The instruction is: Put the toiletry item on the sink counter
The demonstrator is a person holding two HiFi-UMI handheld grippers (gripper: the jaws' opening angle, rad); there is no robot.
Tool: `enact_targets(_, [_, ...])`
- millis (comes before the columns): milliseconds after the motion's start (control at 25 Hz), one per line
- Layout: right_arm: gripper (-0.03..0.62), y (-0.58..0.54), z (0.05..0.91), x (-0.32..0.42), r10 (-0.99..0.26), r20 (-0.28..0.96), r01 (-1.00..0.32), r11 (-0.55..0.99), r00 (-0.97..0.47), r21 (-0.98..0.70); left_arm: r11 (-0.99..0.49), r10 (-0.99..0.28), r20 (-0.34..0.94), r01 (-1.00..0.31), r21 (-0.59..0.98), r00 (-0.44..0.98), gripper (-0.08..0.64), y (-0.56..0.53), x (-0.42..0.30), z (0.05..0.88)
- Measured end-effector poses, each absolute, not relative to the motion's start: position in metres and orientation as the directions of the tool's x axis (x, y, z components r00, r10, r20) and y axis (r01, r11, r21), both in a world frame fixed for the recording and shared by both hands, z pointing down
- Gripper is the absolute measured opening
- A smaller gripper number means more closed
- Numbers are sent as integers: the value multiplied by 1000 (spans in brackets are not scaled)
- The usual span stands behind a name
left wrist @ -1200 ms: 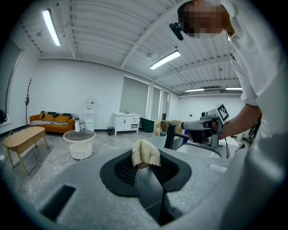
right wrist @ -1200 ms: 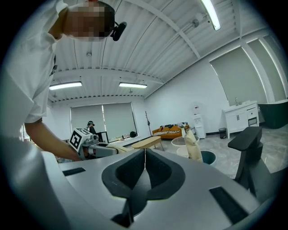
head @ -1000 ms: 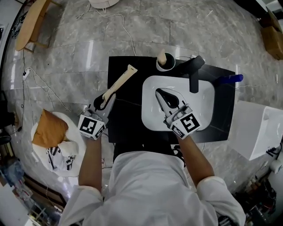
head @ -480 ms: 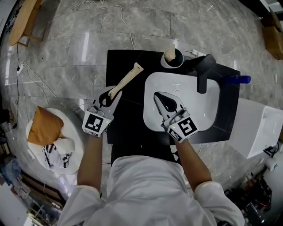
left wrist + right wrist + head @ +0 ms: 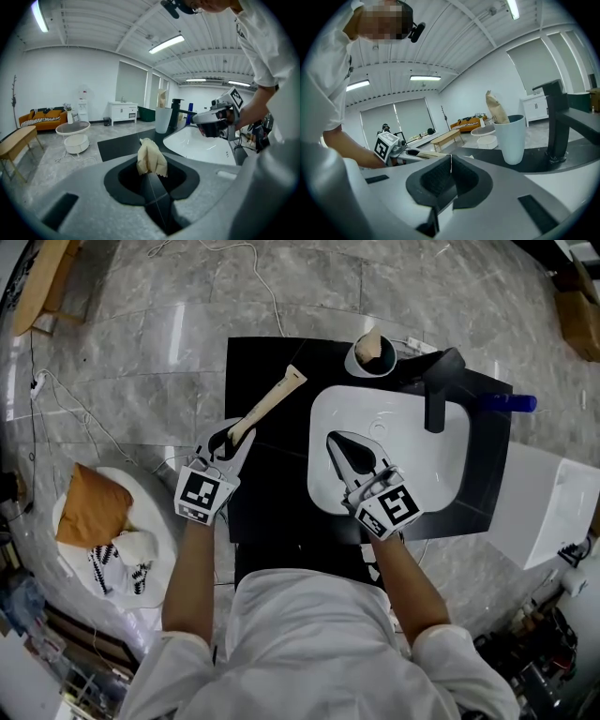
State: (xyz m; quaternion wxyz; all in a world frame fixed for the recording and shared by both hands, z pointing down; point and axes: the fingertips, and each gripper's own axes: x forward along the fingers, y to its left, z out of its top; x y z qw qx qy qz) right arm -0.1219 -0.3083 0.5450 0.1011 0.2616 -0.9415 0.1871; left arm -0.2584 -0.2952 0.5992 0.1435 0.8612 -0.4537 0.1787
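Observation:
The toiletry item is a long cream tube [image 5: 265, 406], seen end-on as a crumpled beige tip [image 5: 151, 157] in the left gripper view. My left gripper [image 5: 228, 439] is shut on its lower end and holds it slanted over the left part of the black sink counter [image 5: 272, 498]. Whether the tube touches the counter I cannot tell. My right gripper [image 5: 339, 442] hangs over the white basin [image 5: 412, 488], shut with nothing in it [image 5: 449, 159].
A pale cup [image 5: 372, 356] with another cream tube in it [image 5: 497, 108] stands at the counter's back, beside a black faucet [image 5: 437, 390] and a blue bottle [image 5: 511, 403]. On the floor are a white round table [image 5: 141, 549] with an orange cushion, a white cabinet [image 5: 548, 512] and cables.
My left gripper has carried the tube a little to the right, farther over the counter. The right gripper stays over the basin.

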Motion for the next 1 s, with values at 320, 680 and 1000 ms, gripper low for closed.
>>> enact_targets(320, [15, -301, 548, -123, -456, 302, -537, 788, -837, -300, -502, -713, 544, -864, 46, 443, 113, -285, -269, 626])
enact_targets(680, [15, -289, 552, -124, -447, 314, -535, 787, -837, -306, -492, -679, 594, -868, 69, 432, 143, -274, -271, 647])
enact_targets(1000, [15, -293, 554, -122, -452, 314, -540, 785, -835, -304, -495, -679, 585, -865, 81, 443, 183, -272, -269, 652])
